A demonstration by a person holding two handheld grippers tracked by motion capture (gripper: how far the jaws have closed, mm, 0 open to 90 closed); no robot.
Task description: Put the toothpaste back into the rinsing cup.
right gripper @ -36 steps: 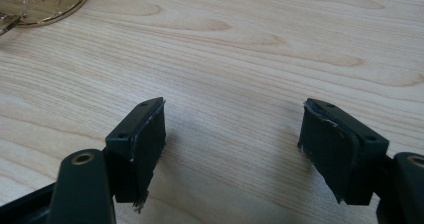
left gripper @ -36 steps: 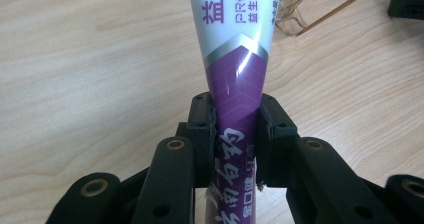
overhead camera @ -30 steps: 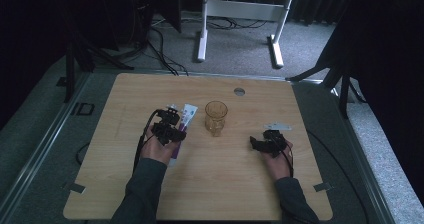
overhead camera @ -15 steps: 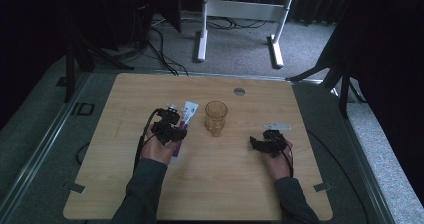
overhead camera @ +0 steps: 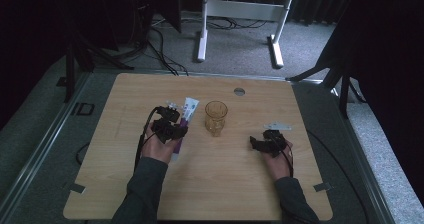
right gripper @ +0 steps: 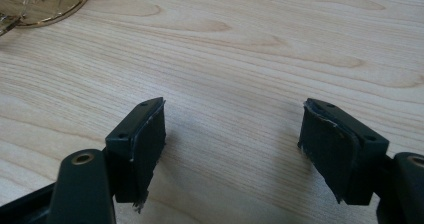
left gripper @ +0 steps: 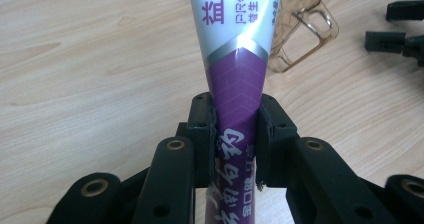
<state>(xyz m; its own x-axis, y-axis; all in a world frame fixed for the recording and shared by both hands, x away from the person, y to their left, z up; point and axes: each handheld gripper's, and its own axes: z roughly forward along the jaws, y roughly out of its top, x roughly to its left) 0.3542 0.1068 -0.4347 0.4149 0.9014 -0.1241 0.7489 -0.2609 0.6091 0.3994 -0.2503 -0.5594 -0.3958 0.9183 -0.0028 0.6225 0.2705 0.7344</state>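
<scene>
A: Left claw (left gripper: 235,134)?
B: Clamped on one toothpaste tube (left gripper: 236,59), pads squeezing its purple end; white end points far, toward the cup. Tube sits left of centre on the desk (overhead camera: 125,194), just left of the cup.

A: Why gripped there?
B: Probably so the free end can tip into the cup (overhead camera: 216,118).

A: Right claw (right gripper: 232,149)?
B: Wide open, nothing in it, low over bare wood, right of the cup, likely waiting.

A: Counts?
B: One tube, one amber cup, two claws, one desk.
</scene>
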